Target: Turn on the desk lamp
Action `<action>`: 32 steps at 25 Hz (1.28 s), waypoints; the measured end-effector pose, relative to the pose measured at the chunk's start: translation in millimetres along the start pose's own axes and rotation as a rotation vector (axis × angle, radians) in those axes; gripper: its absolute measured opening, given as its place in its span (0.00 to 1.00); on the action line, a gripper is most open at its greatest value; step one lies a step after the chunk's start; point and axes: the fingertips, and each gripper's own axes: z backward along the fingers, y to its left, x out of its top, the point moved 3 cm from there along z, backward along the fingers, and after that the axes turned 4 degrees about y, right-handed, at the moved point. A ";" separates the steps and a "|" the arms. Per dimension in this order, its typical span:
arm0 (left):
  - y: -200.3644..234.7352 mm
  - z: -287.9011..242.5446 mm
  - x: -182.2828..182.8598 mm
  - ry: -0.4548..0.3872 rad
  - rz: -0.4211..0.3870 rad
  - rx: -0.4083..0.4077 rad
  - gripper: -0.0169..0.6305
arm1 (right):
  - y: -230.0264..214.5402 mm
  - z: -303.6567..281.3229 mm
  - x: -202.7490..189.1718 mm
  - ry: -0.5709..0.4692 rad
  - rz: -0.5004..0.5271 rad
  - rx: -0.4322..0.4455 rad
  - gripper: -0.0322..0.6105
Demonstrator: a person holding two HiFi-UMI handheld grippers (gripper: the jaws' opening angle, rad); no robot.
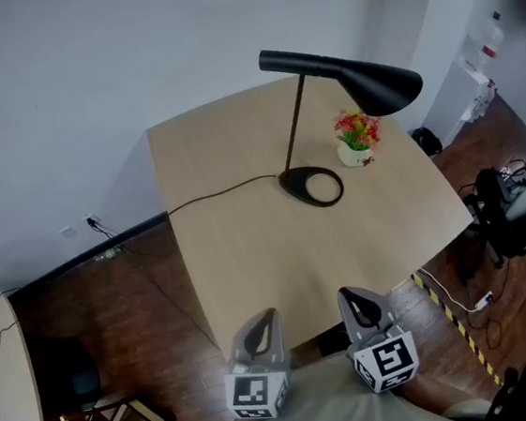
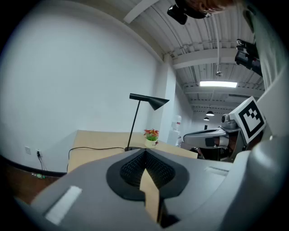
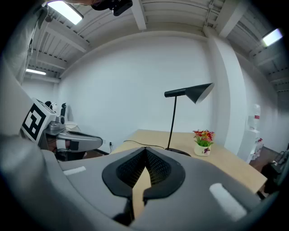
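Note:
A black desk lamp (image 1: pixel 342 78) stands on the far half of a light wooden table (image 1: pixel 248 244), its ring base (image 1: pixel 313 187) near the middle and its cone shade (image 1: pixel 383 87) pointing right. It looks unlit. The lamp (image 2: pixel 144 101) also shows in the left gripper view and the lamp (image 3: pixel 189 93) in the right gripper view. My left gripper (image 1: pixel 261 320) and right gripper (image 1: pixel 356 299) hover at the table's near edge, far from the lamp. Both are shut with nothing between the jaws.
A small white pot of red and yellow flowers (image 1: pixel 358 137) sits right of the lamp base. The lamp's black cord (image 1: pixel 214 194) runs left off the table to a wall socket (image 1: pixel 90 222). A round side table (image 1: pixel 3 376) is at the left; cables and gear (image 1: pixel 517 204) lie at the right.

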 end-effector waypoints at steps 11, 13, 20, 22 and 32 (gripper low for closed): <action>50.9 -49.8 14.2 0.057 0.014 0.138 0.02 | -48.1 -110.4 7.6 0.020 -0.051 0.049 0.05; 57.3 -72.8 22.3 0.055 0.000 0.151 0.02 | -64.9 -135.9 9.7 0.028 -0.051 0.048 0.05; 62.0 -160.7 33.8 0.099 -0.045 0.142 0.02 | -130.6 -222.7 1.8 0.068 -0.034 0.012 0.05; 60.6 -182.6 35.8 0.118 -0.055 0.133 0.02 | -144.8 -248.2 -4.6 0.089 -0.031 0.004 0.05; 65.1 -237.8 24.1 0.190 -0.075 0.134 0.02 | -181.8 -345.6 -35.9 0.197 -0.008 -0.012 0.05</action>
